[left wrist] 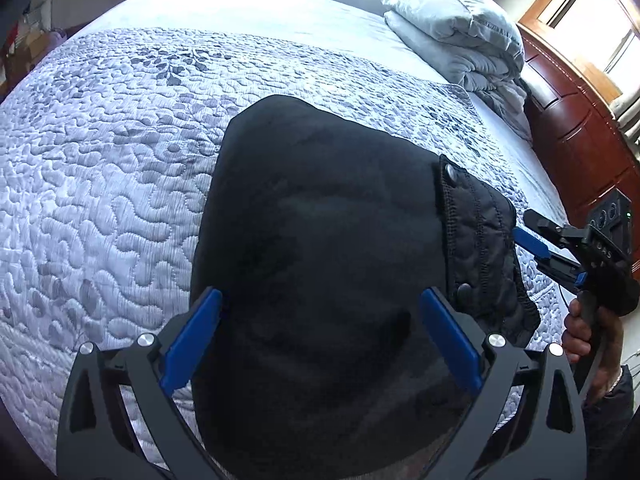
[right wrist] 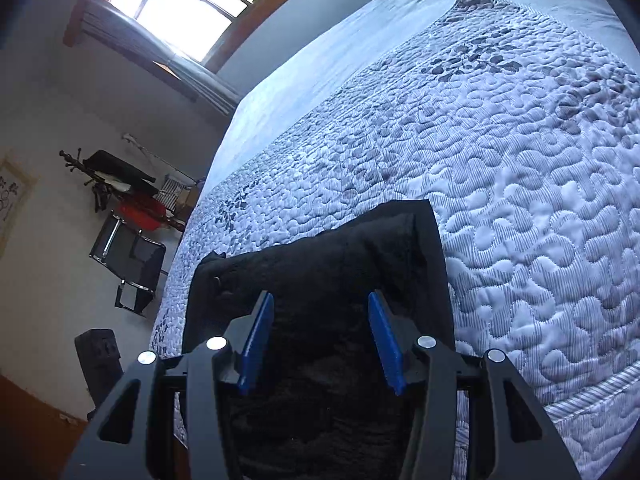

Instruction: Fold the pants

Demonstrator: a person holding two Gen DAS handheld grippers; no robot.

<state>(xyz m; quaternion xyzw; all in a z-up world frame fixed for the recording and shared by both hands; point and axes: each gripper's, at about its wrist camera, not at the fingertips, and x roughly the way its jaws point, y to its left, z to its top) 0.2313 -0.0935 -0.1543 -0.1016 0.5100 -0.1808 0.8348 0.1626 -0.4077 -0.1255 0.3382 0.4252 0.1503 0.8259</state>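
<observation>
- Left gripper (left wrist: 320, 344): black frame, blue pads, jaws spread wide with nothing pinched; it hangs over the folded pants, which fill the space between and beneath its fingers without either pad pressing on them.
- Right gripper (right wrist: 320, 342): same make, jaws parted about halfway and released; dark fabric lies under and between its pads, not clamped. In the left wrist view it shows off to the left gripper's right (left wrist: 532, 240), its blue tip just at the garment's quilted edge, carried by a hand (left wrist: 580, 332) on the grip.
- Pants (left wrist: 320, 260): black, fleecy surface, folded into a compact bundle lying flat on the bed directly below both grippers. A quilted lining flap with two snap buttons (left wrist: 454, 172) is turned out along the side toward the right gripper. From the right wrist view the bundle (right wrist: 328, 272) runs straight ahead of the fingers and ends in a squared corner.
- Quilt (left wrist: 120, 180): pale blue-white, stitched in a pebble pattern with grey leaf prints, spread under the pants and reaching ahead and to both sides of the grippers.
- Bed sheet (left wrist: 260, 4): plain pale band beyond the quilt's far edge.
- Folded duvet (left wrist: 452, 28): grey-white, stacked at the far end of the bed, ahead and to the right of the left gripper.
- Wooden headboard (left wrist: 580, 132): reddish brown, just beyond the duvet.
- Window (right wrist: 192, 4): bright, wood-framed, far ahead and left of the right gripper.
- Chair (right wrist: 132, 256): black with metal frame, on the floor left of the bed, cluttered items behind it.
</observation>
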